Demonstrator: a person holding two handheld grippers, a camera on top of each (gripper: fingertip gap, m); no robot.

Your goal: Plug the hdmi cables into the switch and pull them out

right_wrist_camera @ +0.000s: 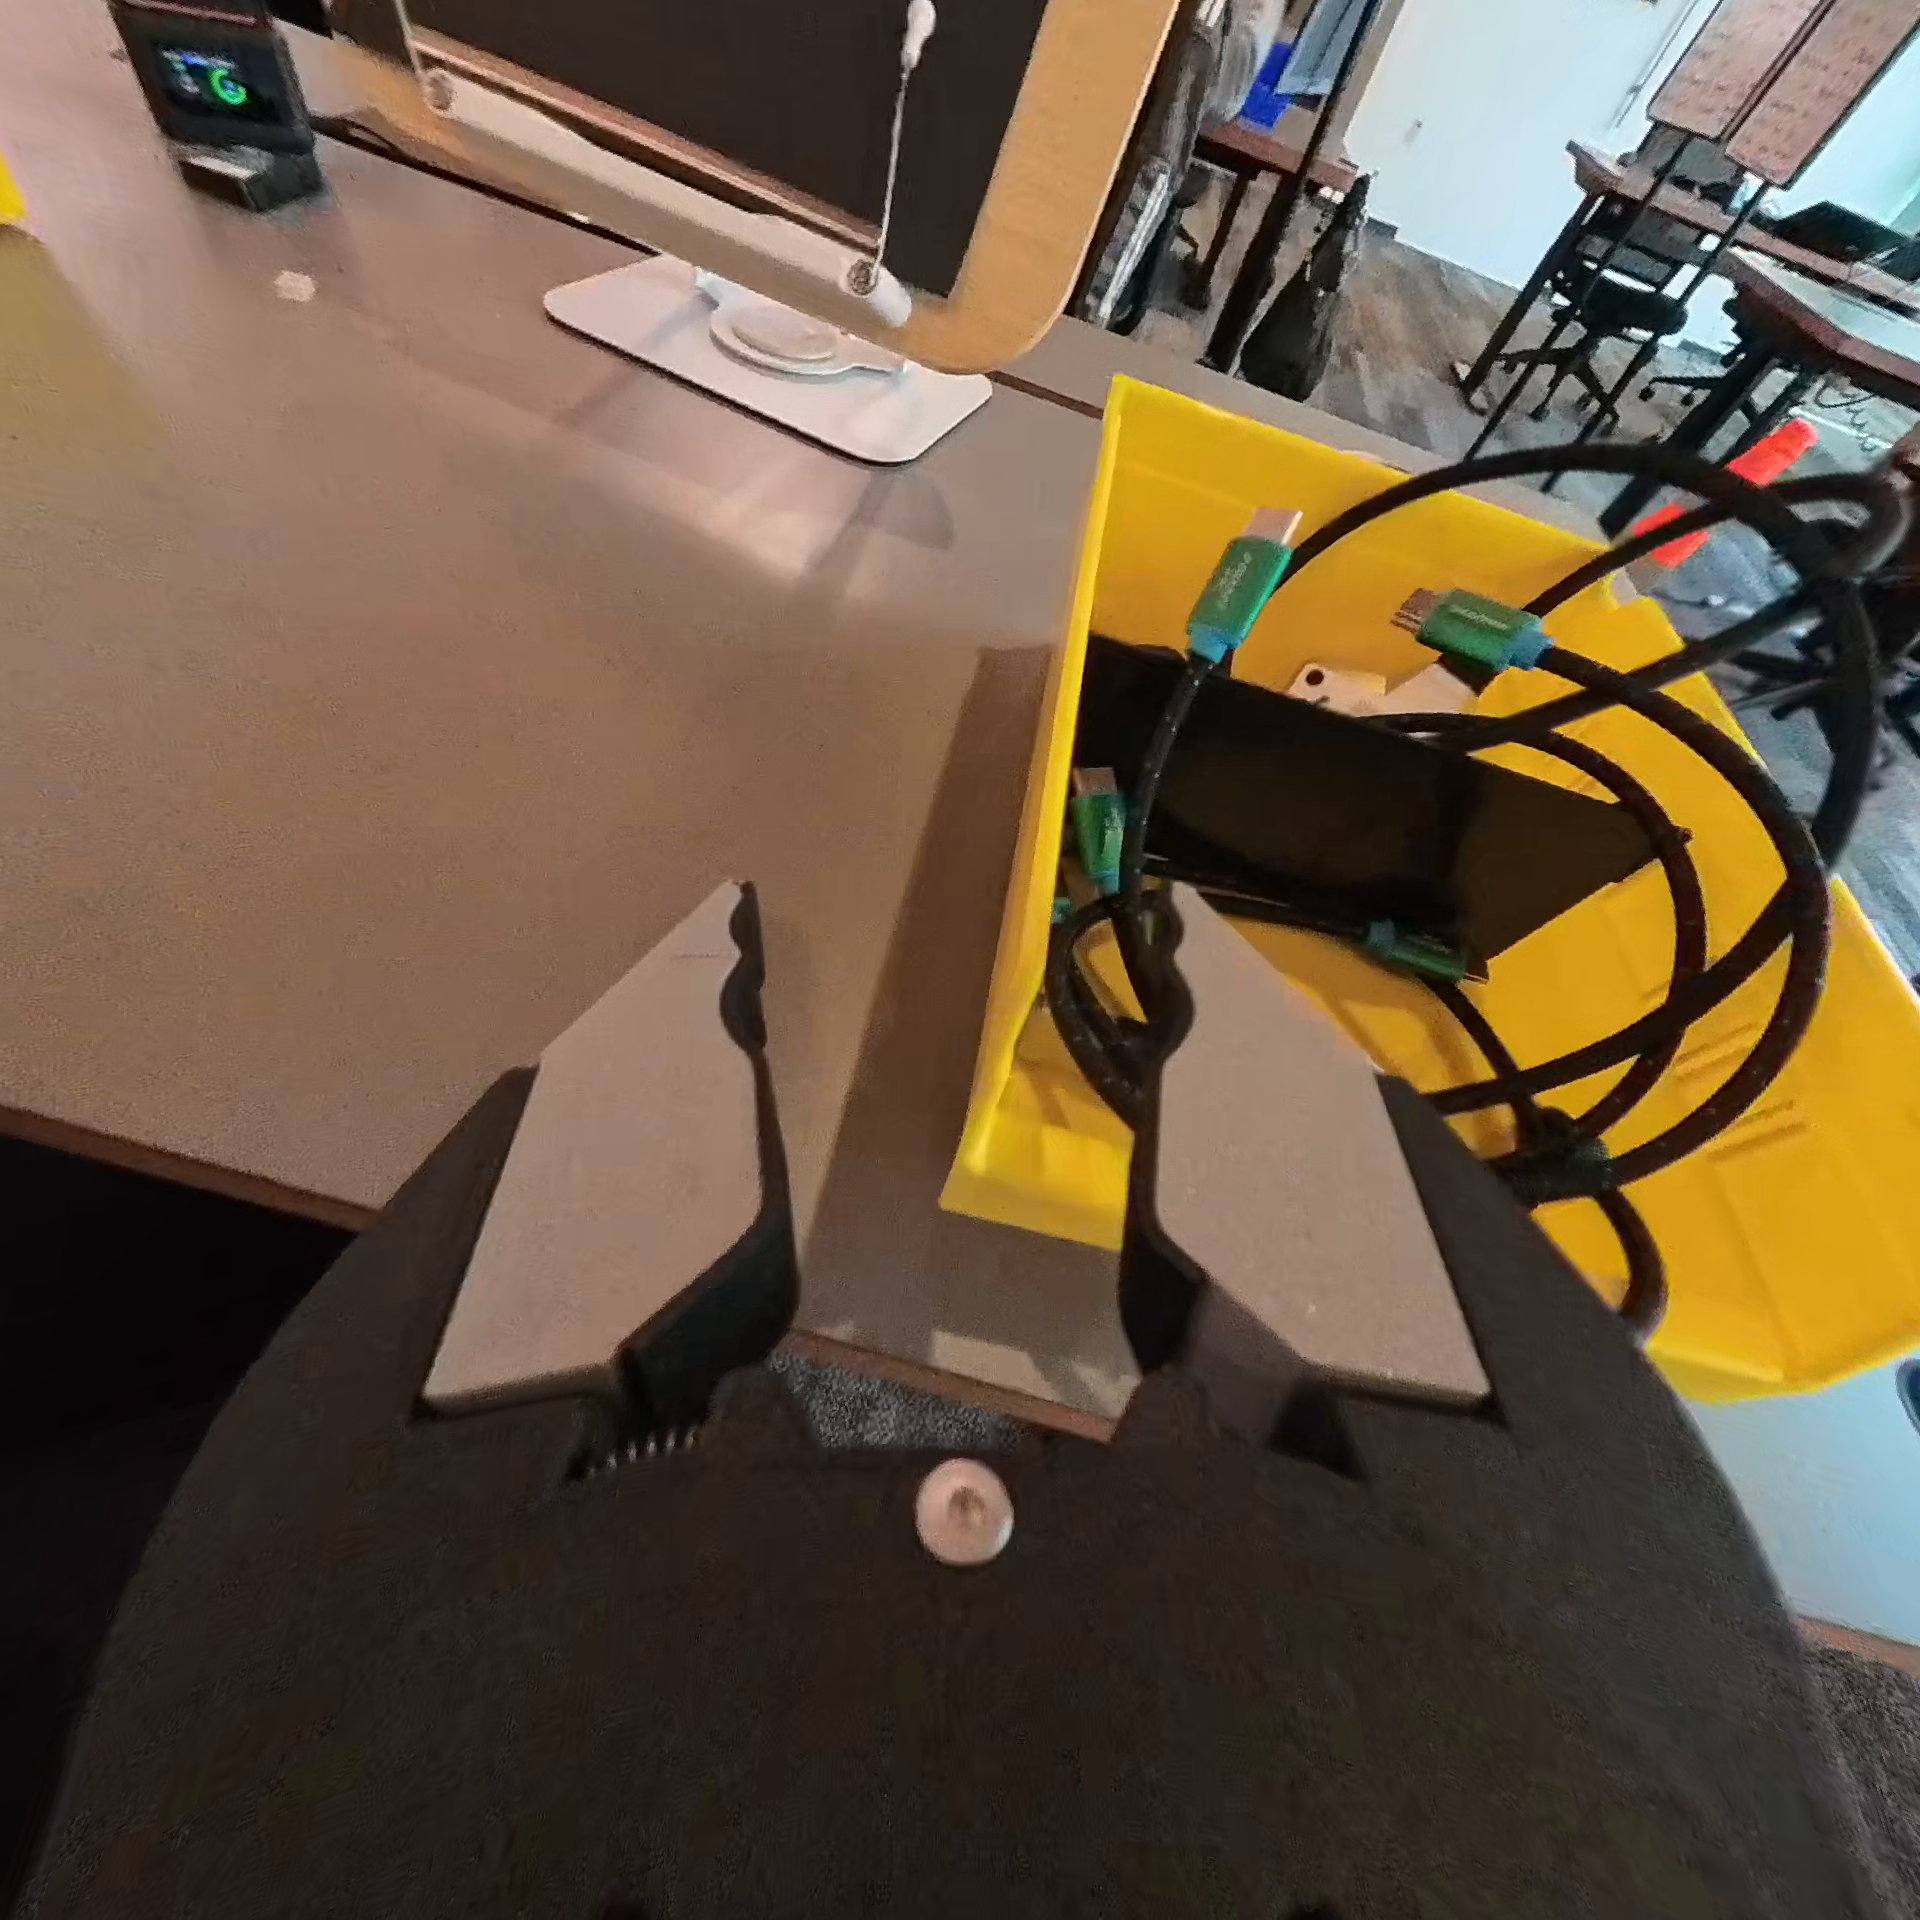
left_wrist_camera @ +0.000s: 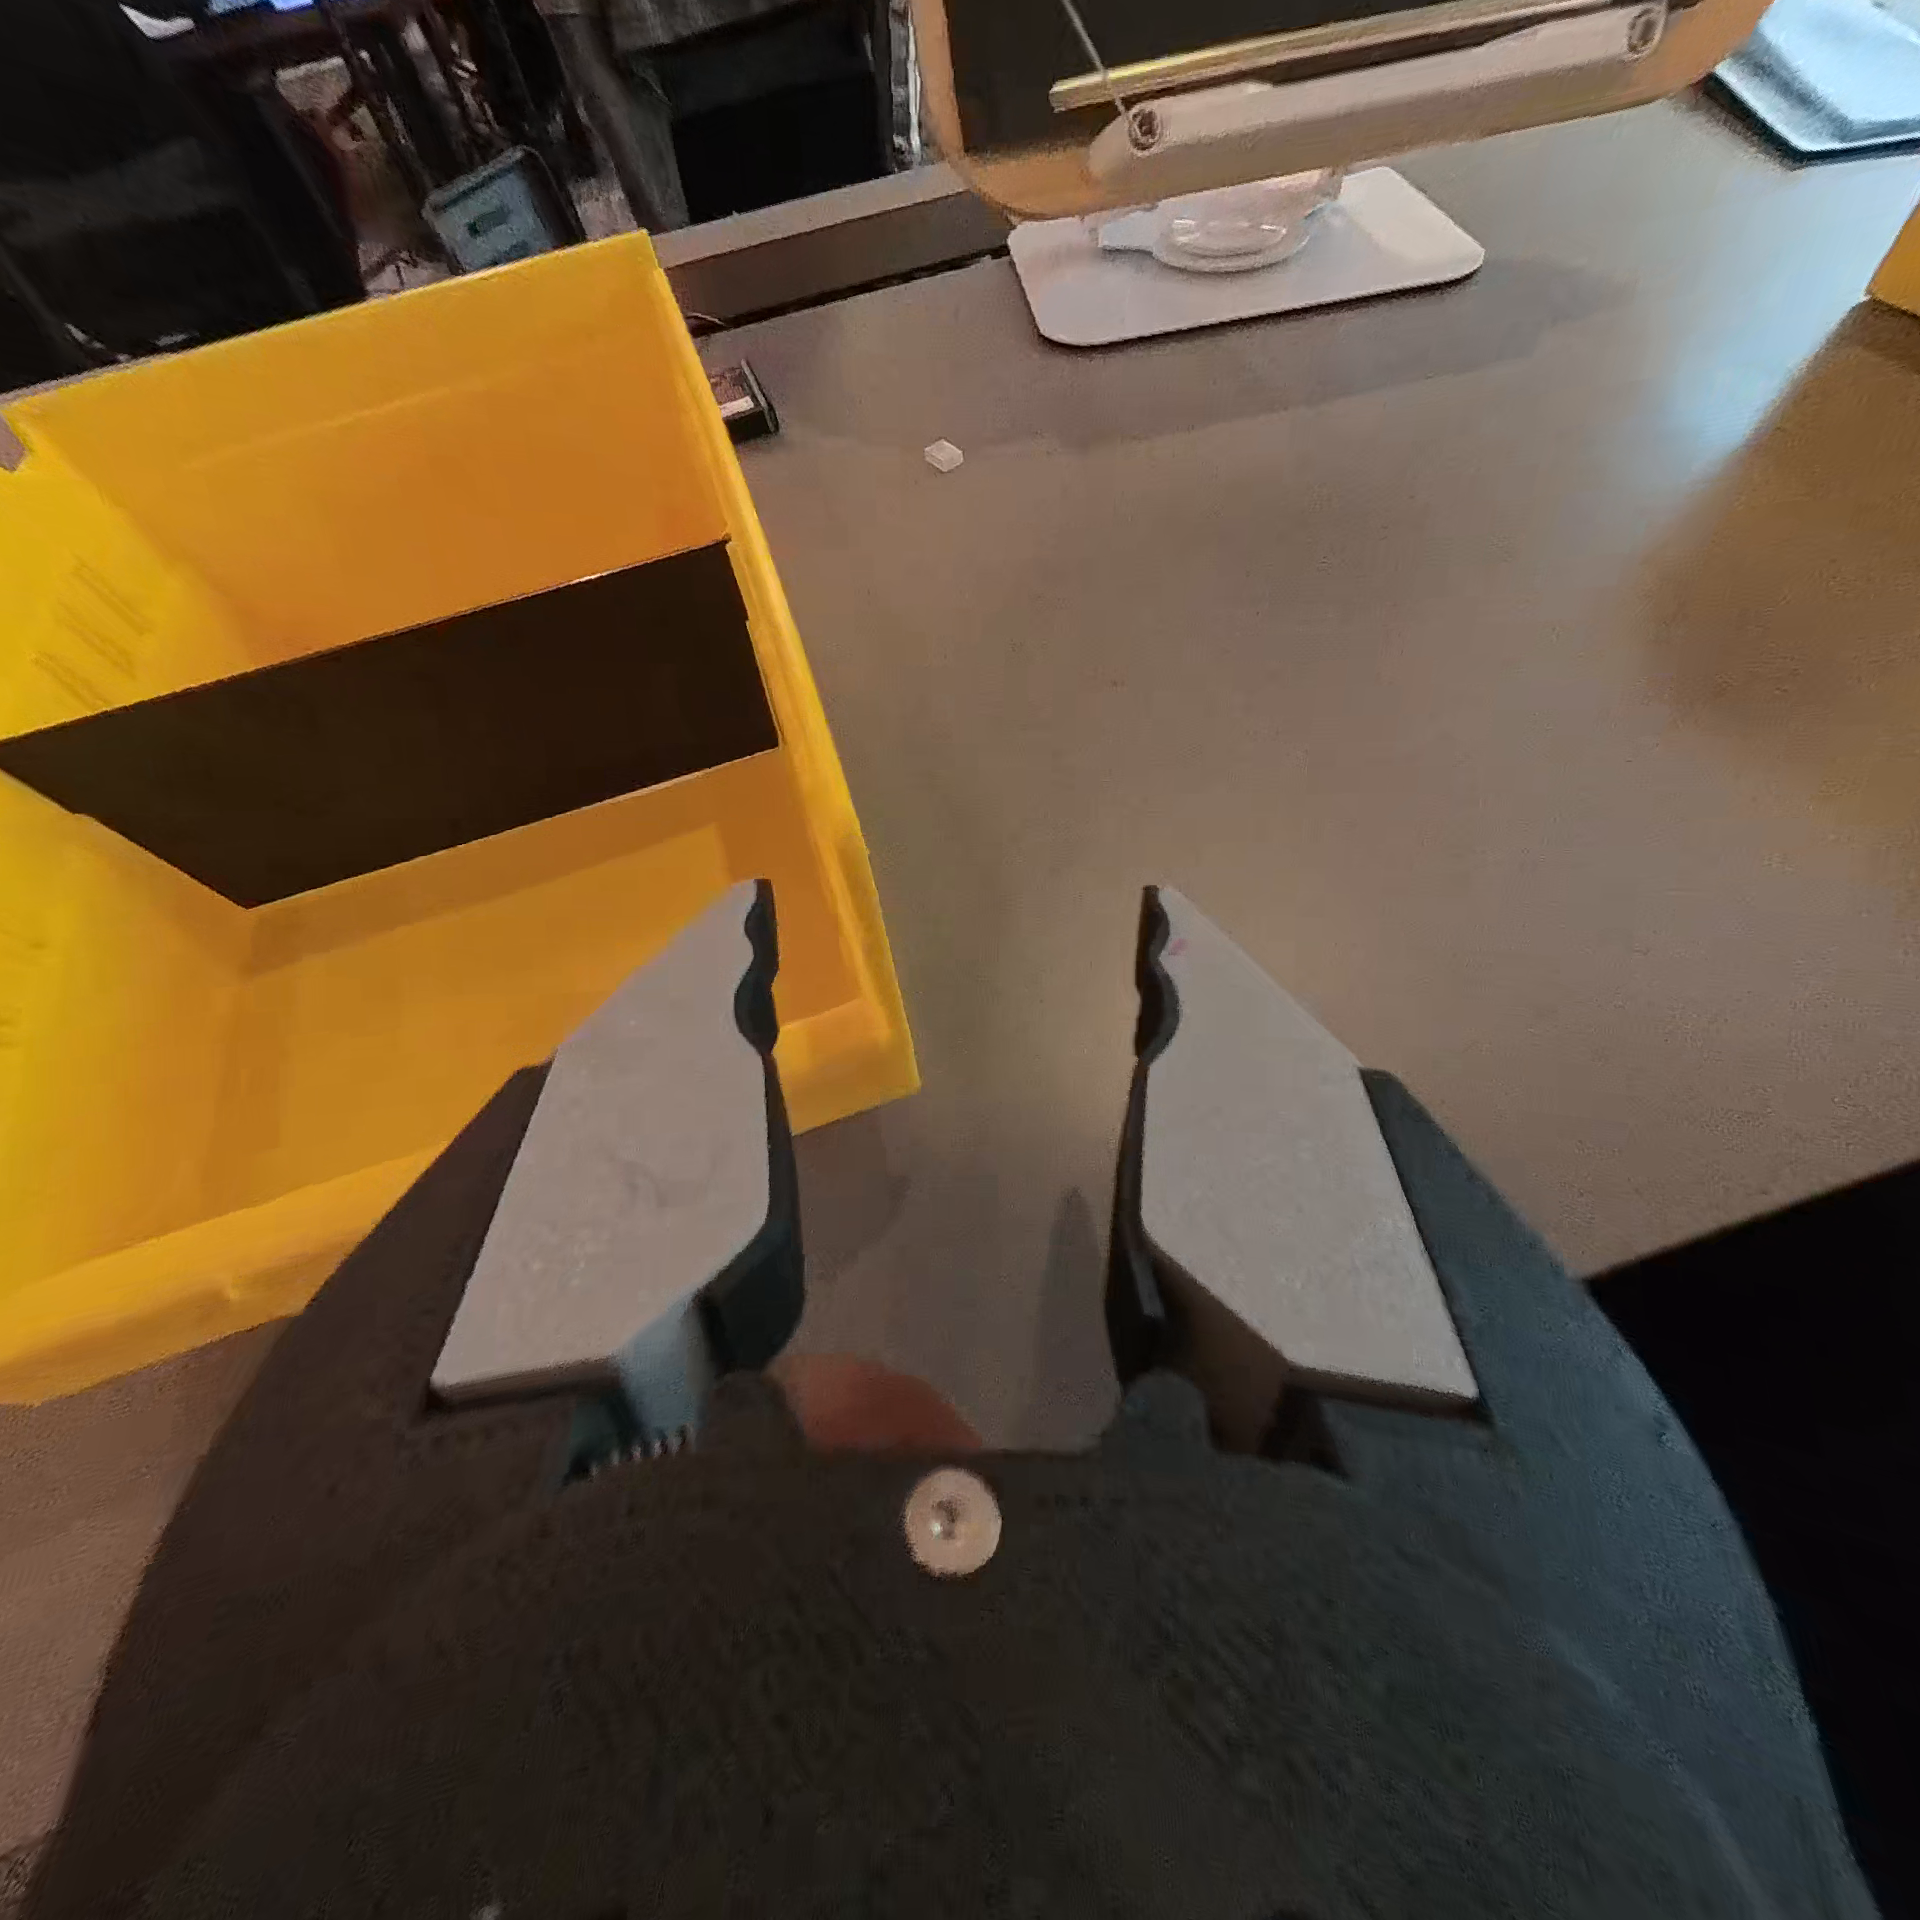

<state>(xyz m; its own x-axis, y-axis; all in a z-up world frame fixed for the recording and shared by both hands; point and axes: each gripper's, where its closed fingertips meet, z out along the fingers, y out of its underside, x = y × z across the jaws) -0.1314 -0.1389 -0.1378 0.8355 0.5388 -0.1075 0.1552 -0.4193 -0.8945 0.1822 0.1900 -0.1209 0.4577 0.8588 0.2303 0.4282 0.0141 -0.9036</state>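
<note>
Right wrist view: right tool (right_wrist_camera: 961,914) gapes empty beside cables (right_wrist_camera: 1704,831) in yellow bin (right_wrist_camera: 1049,883); left tool (left_wrist_camera: 956,914) likewise apart

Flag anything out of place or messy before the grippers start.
The black cables with green plugs are tangled and loop out over the yellow bin's rim instead of lying inside. A small clear scrap lies loose on the table.

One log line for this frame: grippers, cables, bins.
left gripper open, empty | right gripper open, empty | HDMI cables coiled in yellow bin | nothing plugged
</note>
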